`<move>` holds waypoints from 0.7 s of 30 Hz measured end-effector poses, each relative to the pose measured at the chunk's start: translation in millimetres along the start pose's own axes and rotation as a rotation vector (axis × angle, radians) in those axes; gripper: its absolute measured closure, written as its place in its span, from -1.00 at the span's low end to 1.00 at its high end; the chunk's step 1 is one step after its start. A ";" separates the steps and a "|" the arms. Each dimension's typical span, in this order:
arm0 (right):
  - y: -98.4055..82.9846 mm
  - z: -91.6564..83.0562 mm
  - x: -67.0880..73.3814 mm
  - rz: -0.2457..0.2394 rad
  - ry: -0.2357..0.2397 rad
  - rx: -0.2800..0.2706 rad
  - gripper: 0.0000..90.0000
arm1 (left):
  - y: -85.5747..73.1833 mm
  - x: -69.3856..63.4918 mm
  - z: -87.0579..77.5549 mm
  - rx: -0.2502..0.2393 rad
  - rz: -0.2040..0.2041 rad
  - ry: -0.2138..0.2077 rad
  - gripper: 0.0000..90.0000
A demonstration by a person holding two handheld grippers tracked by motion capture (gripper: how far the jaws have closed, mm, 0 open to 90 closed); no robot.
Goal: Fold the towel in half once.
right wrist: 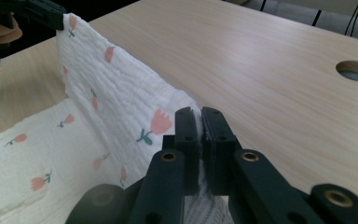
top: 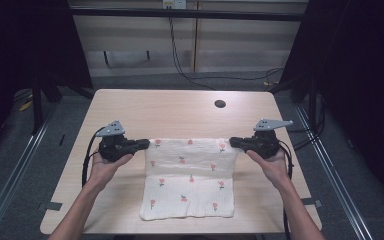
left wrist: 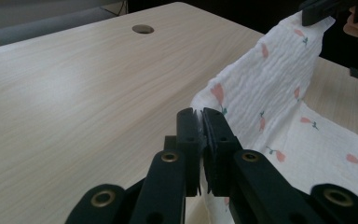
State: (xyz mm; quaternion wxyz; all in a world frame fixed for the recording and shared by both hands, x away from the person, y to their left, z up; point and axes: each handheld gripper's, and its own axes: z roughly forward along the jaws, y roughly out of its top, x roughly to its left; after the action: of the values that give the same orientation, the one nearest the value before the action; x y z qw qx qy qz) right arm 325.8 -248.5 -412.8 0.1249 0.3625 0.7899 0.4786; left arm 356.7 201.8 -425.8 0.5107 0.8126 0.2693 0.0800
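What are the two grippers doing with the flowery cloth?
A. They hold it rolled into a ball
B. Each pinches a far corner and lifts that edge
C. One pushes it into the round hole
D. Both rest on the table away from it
B: the left gripper and right gripper each have jaws shut on a far corner of the cloth, whose far edge is raised off the table.

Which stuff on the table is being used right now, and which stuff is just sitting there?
In use:
- white cloth with little red flowers, far edge lifted off the table
- left gripper, shut on the cloth's far left corner
- right gripper, shut on its far right corner

Just there:
- round hole in the tabletop
- black cables on the floor behind the table
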 end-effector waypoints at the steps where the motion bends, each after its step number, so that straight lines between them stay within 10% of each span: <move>1: 0.0 0.0 0.0 0.000 0.000 0.000 0.90 | 0.0 0.0 0.0 0.000 0.000 0.000 0.92; 21: -18.9 -19.6 27.7 -0.030 0.025 0.029 0.91 | -19.0 -25.6 -16.8 0.053 0.043 -0.038 0.92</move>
State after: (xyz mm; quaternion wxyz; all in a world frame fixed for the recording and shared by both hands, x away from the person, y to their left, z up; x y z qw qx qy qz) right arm 286.9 -247.7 -414.6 0.1169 0.3463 0.8036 0.4697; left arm 321.6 208.1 -430.8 0.4920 0.8329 0.2439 0.0686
